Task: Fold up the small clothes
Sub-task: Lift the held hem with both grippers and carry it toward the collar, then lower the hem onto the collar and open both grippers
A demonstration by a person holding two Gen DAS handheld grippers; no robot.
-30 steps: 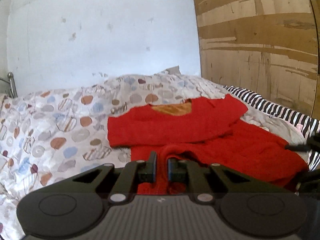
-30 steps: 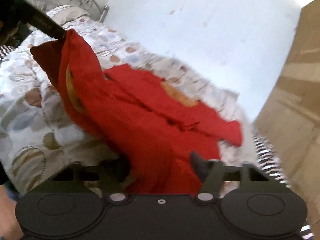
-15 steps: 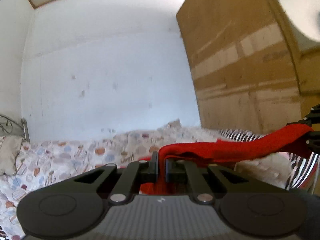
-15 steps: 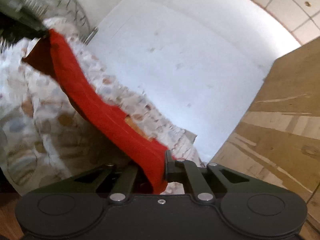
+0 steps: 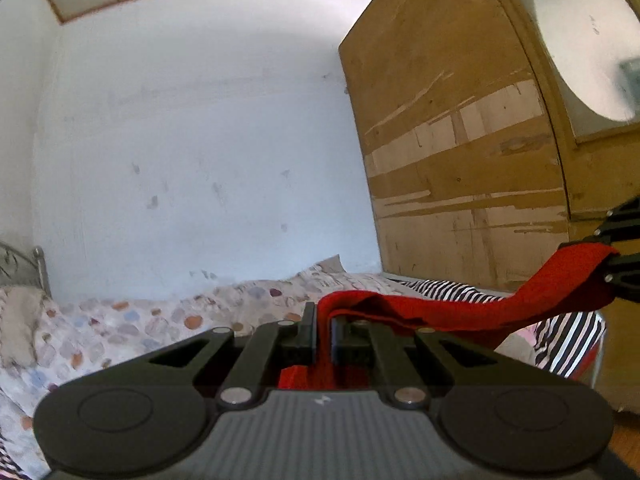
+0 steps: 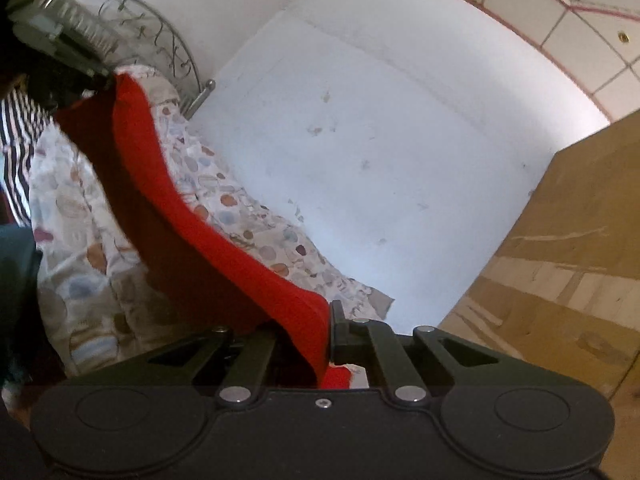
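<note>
Aloft, red garment (image 5: pixel 460 312) stretched between left gripper (image 5: pixel 323 330) and right gripper (image 6: pixel 329 334), both clamping it.

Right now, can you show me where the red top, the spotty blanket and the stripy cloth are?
red top (image 5: pixel 472 316): left wrist view, stretched middle of the fabric.
spotty blanket (image 6: pixel 248 224): right wrist view, patterned surface beside the top.
stripy cloth (image 5: pixel 568 340): left wrist view, striped part below the top.

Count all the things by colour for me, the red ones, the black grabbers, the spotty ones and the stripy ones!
Red: 1, the red garment, hanging stretched between both grabbers.
Black: 2, the left gripper and the right gripper, each shut on the cloth.
Spotty: 1, the dotted bedspread.
Stripy: 1, the black-and-white striped cloth.
Total: 5.
</note>
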